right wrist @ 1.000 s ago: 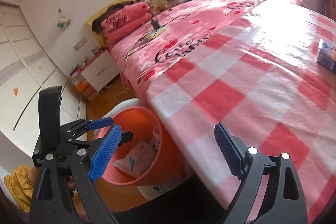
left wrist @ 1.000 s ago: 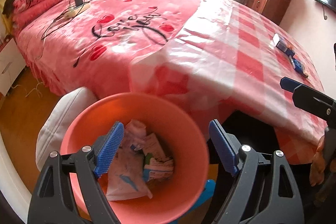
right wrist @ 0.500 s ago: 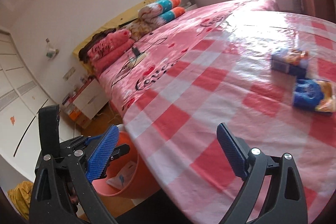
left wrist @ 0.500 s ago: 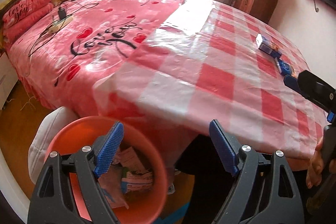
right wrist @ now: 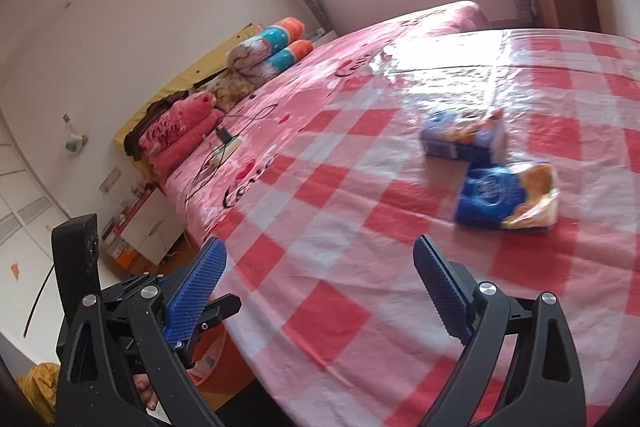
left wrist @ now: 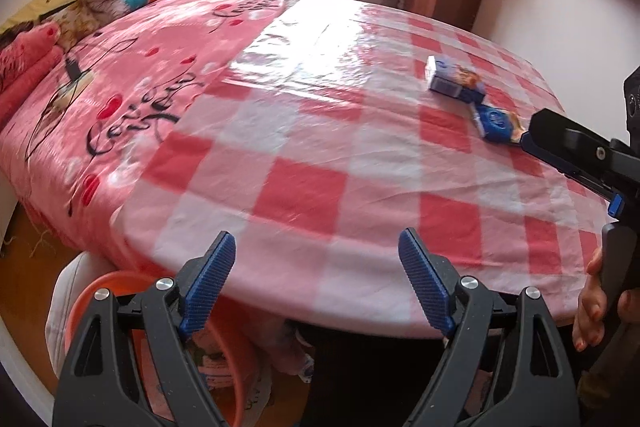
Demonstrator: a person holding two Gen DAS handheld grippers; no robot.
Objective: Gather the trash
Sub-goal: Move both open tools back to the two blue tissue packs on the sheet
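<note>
Lying on the red-and-white checked tablecloth (right wrist: 328, 291) are a blue snack packet (right wrist: 506, 201) and, just behind it, a small blue box (right wrist: 460, 139); their print is too blurred to read. Both the right gripper (right wrist: 320, 291) and left gripper (left wrist: 316, 283) are spread apart, empty. An orange bin (left wrist: 100, 291) sits below the table edge. The pink bedspread (left wrist: 132, 95) reads "Love you".
</note>
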